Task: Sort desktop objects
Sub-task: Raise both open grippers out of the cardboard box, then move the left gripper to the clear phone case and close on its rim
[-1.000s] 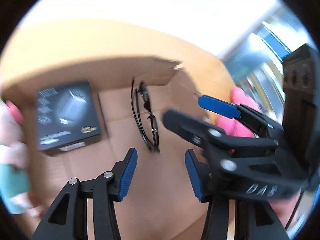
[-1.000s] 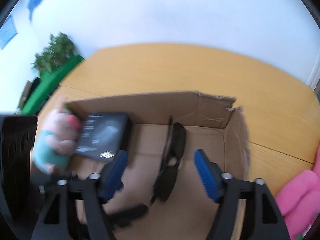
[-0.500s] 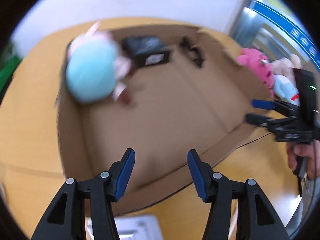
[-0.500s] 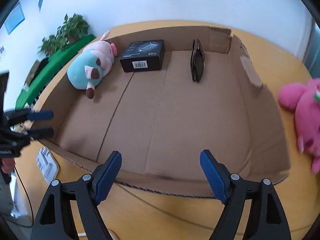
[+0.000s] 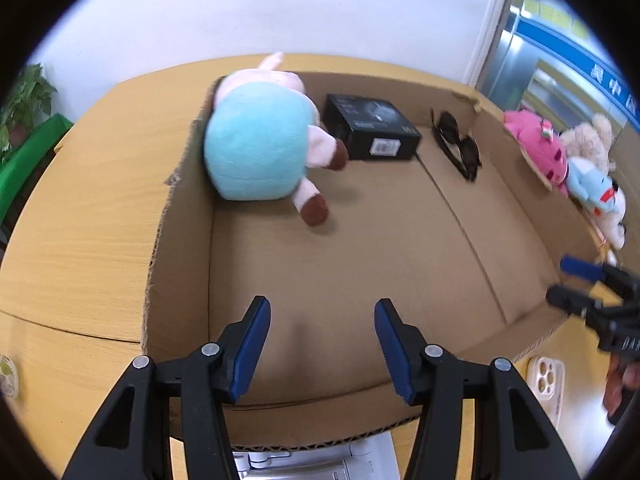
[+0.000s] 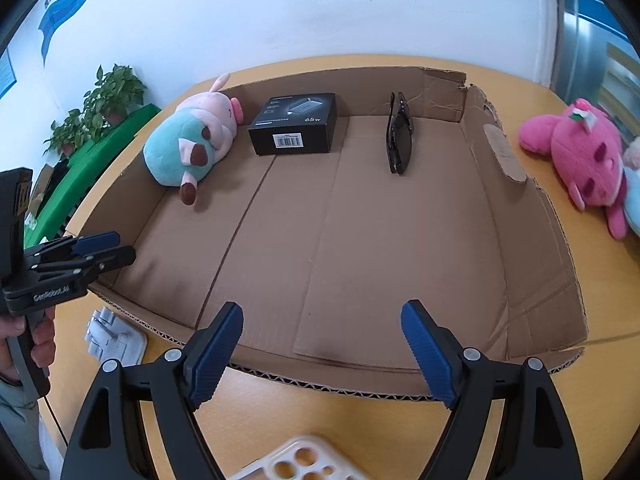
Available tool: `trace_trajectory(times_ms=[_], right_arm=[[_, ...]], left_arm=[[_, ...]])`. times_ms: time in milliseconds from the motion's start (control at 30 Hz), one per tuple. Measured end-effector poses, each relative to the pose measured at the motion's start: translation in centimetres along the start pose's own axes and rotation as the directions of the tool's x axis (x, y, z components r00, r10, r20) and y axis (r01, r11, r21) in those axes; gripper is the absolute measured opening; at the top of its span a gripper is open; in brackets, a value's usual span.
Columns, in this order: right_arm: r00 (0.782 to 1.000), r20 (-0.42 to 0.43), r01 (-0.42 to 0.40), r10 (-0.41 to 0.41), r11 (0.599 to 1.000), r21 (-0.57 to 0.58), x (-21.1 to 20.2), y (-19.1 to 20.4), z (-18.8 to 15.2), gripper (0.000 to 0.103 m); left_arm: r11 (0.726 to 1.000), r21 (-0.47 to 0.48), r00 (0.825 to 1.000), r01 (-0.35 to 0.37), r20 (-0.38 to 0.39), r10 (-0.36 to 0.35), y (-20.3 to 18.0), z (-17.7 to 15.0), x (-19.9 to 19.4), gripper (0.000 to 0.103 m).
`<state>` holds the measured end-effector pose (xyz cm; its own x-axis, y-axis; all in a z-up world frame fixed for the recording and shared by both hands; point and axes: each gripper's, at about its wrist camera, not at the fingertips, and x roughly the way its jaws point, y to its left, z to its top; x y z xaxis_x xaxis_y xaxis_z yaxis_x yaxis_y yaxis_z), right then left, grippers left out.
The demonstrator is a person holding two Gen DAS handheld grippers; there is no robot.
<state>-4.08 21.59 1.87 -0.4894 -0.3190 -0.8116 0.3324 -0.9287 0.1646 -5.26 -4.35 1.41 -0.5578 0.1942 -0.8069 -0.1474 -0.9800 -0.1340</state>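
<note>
Just in front of the cardboard box's [image 6: 540, 272] near wall, both grippers hang over the wooden tabletop [image 6: 360, 420] with nothing between their fingers. The left gripper [image 5: 322, 346] has its blue fingers [image 5: 252, 348] moderately apart, the right gripper [image 6: 320, 354] is spread noticeably wider. A cream phone case [image 6: 304, 462] with camera cutouts lies on the tabletop right below the right one, and a white plastic piece [image 6: 116, 338] sits by the box's near left corner, close under the left gripper.

The middle of the box is bare cardboard. Everything in it is lined up along the far wall: a teal and pink plush pig [image 6: 188, 142] in the far left corner, a black charger box [image 6: 294, 124] just right of it, barcode side facing this way, then folded black sunglasses [image 6: 398, 136] further right, well apart from the charger box.

Outside the box's right wall there's a pink plush [image 6: 580, 152] on the tabletop with a pale blue plush [image 5: 592, 186] pressed against it. Off past the box's far left, potted plants [image 6: 100, 108] against the white wall.
</note>
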Motion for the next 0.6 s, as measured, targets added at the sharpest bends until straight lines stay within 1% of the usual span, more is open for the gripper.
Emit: trace_trajectory(times_ms=[33, 100, 167, 200, 233, 267, 300, 367, 467, 533, 600], right_arm=[[1.0, 0.002, 0.001, -0.001, 1.0, 0.008, 0.0, 0.4, -0.1, 0.081], [1.0, 0.014, -0.016, 0.016, 0.999, 0.029, -0.4, 0.8, -0.2, 0.081], [0.999, 0.032, -0.025, 0.023, 0.999, 0.047, -1.2, 1.1, -0.4, 0.081], [0.998, 0.061, -0.016, 0.013, 0.998, 0.056, -2.6, 1.4, -0.9, 0.083], [0.996, 0.086, -0.019, 0.014, 0.998, 0.057, -3.5, 1.6, -1.5, 0.087], [0.993, 0.113, -0.026, 0.019, 0.998, 0.054, -4.6, 1.9, -2.2, 0.099], [0.991, 0.134, -0.019, 0.012, 0.999, 0.051, -5.6, 2.4, -3.3, 0.103], [0.991, 0.137, -0.003, -0.003, 0.999, 0.043, -6.3, 2.9, -5.3, 0.103], [0.996, 0.077, 0.027, -0.033, 0.997, 0.075, -5.3, 2.2, -7.4, 0.103], [0.999, 0.04, 0.02, -0.025, 0.993, 0.12, -4.5, 1.1, -8.9, 0.103], [1.0, 0.01, 0.02, -0.022, 0.987, 0.157, -3.9, 0.1, -10.1, 0.103]], left_arm=[[1.0, -0.017, 1.0, 0.003, 0.011, -0.003, 0.4, -0.1, -0.6, 0.054], [1.0, -0.022, 0.998, -0.015, 0.053, 0.016, 0.9, -0.6, -2.5, 0.054], [0.999, 0.011, 0.992, -0.036, 0.117, 0.035, 0.1, -1.3, -5.2, 0.054], [0.999, 0.029, 0.99, -0.025, 0.142, 0.02, -0.5, -1.7, -6.4, 0.056], [0.998, 0.055, 0.986, 0.003, 0.166, -0.012, -1.4, -2.4, -7.7, 0.06], [0.997, 0.077, 0.983, 0.028, 0.181, -0.041, -2.2, -3.1, -8.7, 0.068], [0.995, 0.09, 0.98, 0.047, 0.187, -0.063, -2.8, -3.8, -9.4, 0.073], [0.987, 0.11, 0.977, 0.117, 0.166, -0.134, -4.7, -5.2, -9.8, 0.074], [0.967, 0.129, 0.969, 0.222, 0.085, -0.233, -7.7, -6.8, -8.6, 0.074], [0.953, 0.138, 0.961, 0.269, 0.034, -0.276, -8.9, -7.8, -7.5, 0.074], [0.943, 0.138, 0.953, 0.302, -0.019, -0.303, -9.7, -8.8, -6.3, 0.074]])
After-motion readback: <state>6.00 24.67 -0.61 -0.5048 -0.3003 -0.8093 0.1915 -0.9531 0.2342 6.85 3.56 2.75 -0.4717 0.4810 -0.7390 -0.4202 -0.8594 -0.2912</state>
